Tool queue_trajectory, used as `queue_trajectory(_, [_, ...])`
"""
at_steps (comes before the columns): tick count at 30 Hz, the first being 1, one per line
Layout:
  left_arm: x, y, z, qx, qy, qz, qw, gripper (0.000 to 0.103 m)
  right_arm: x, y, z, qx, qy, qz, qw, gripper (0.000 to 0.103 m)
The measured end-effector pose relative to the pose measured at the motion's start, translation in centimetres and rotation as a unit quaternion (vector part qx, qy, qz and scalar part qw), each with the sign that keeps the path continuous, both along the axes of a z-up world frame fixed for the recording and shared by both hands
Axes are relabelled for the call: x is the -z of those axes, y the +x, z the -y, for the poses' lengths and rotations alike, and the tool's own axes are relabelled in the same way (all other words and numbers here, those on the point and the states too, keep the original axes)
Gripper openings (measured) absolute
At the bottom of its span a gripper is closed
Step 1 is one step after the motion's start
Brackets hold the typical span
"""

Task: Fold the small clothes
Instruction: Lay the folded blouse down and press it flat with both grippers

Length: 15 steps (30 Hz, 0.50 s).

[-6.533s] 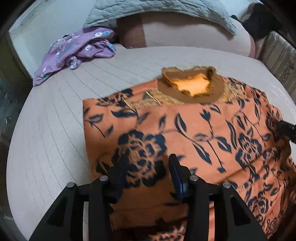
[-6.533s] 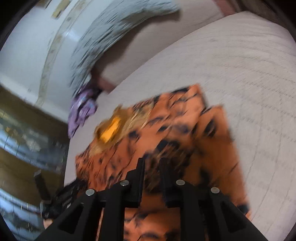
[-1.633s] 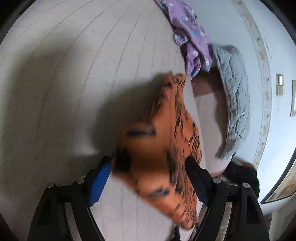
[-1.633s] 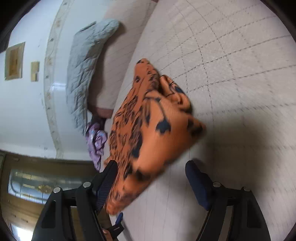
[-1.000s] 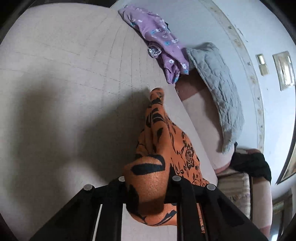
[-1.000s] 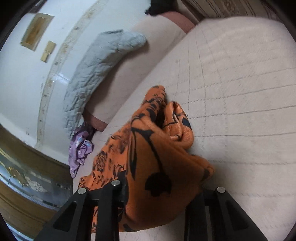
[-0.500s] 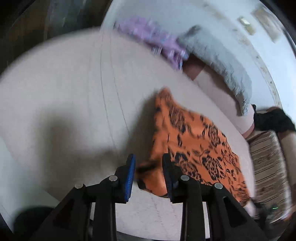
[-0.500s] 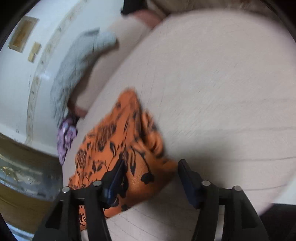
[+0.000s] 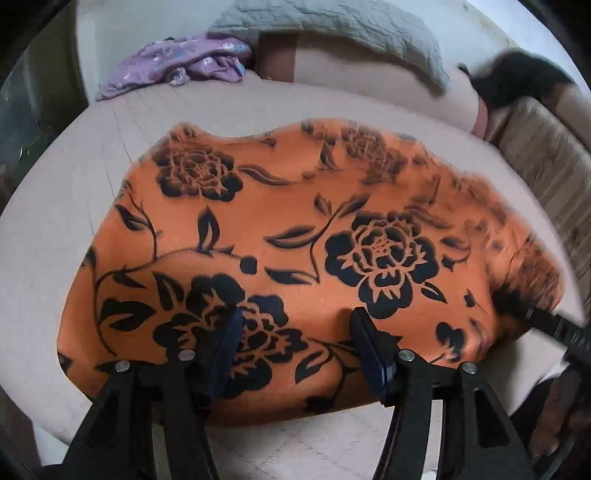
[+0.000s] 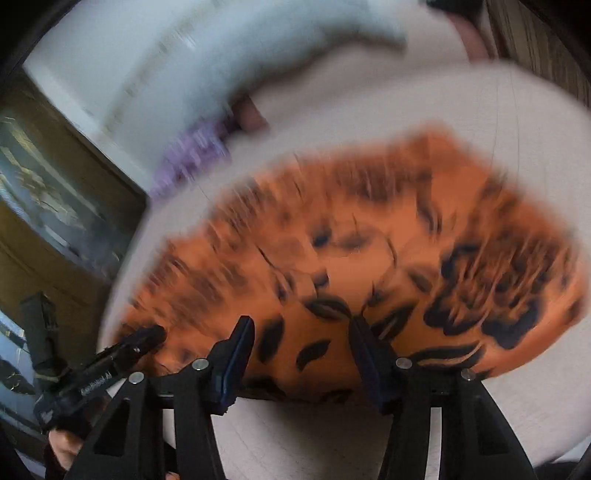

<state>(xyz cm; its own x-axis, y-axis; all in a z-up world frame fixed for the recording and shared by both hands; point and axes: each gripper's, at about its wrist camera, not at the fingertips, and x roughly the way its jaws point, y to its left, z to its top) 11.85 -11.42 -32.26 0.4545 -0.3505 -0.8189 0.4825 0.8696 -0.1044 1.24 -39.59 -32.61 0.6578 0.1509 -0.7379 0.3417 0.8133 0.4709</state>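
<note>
Orange shirt with black flower print lies spread flat on the pale quilted bed, filling most of the middle of it; everything below is placed relative to that shirt. My left gripper hangs over the shirt's near edge, jaws apart and opening, only flat cloth showing in the gap between them, pads not pinching anything. Left fingers sit over a black flower near the shirt's near edge. My right gripper is over the near edge too, jaws apart but closing, cloth visible between them; the right wrist view is smeared by motion blur, and I see no fold caught in the pads. From the left wrist view the other gripper's black tip pokes in at the shirt's right end; whether it touches the cloth I cannot tell. From the right wrist view the left tool shows at the shirt's left end, with a bit of my hand under it. Beyond the shirt's far edge: a purple flowered garment bunched at the far-left, and a grey quilted blanket draped over a beige bolster behind it. Shirt's far-right side: a dark bundle and a striped cushion.
</note>
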Motion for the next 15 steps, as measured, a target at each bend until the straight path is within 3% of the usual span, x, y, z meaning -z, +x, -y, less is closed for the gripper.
queue_trajectory(1, [-0.2, -0.8, 0.2, 0.010, 0.011, 0.030, 0.9994, 0.063, 0.4, -0.4, -0.4, -0.001, -0.016, 0.009, 1.000, 0.054])
queue_trajectory(2, [-0.3, -0.9, 0.5, 0.015, 0.022, 0.032, 0.9991, 0.065, -0.1, -0.6, -1.1, -0.011, -0.045, 0.012, 0.999, 0.054])
queue_trajectory(5, [0.0, -0.6, 0.3, 0.015, 0.007, 0.029, 0.9994, 0.069, -0.4, -0.3, -2.1, -0.035, -0.085, -0.002, 0.996, 0.054])
queue_trajectory(15, [0.3, -1.2, 1.1, 0.015, 0.025, 0.051, 0.9983, 0.073, -0.4, -0.2, -2.5, -0.022, -0.106, 0.001, 0.994, 0.055])
